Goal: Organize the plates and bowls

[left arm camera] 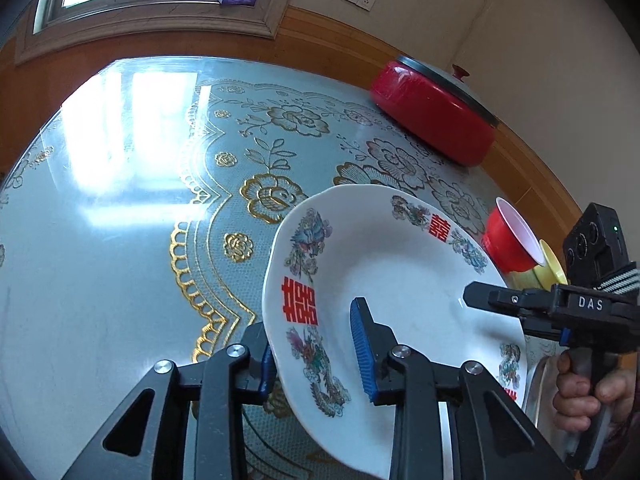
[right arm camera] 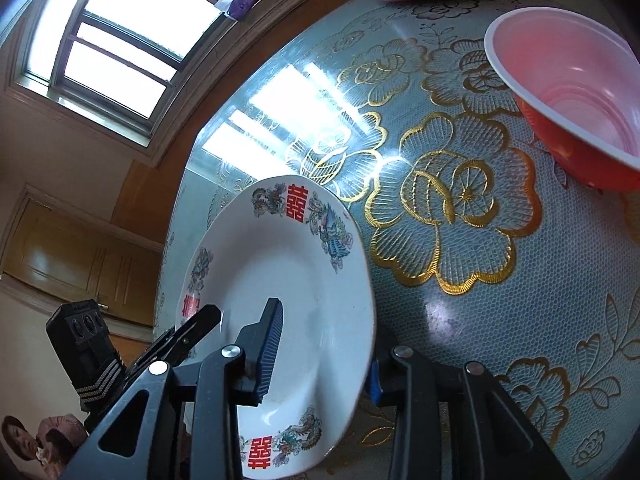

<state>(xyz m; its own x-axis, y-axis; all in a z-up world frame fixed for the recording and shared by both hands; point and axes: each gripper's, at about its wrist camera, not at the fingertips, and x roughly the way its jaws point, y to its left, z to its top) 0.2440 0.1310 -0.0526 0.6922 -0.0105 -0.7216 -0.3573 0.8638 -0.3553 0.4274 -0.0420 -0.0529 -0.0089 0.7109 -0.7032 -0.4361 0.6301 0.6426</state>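
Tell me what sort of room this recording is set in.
Probably a home dining area: a table under a flowered cloth, a patterned plate, a red bowl and a red lidded pot, with a window nearby.

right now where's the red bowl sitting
The red bowl sits on the floral tablecloth, upper right in the right wrist view, beyond the white plate. In the left wrist view it is right of the plate, against a yellow bowl.

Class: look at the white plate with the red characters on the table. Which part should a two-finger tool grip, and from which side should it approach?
Grip the plate by its thin, flared rim, one finger over the face and one under. Come from an open edge, as the left tool and the right tool do at opposite sides. The broad centre is too wide to pinch, and the red bowl crowds one side.
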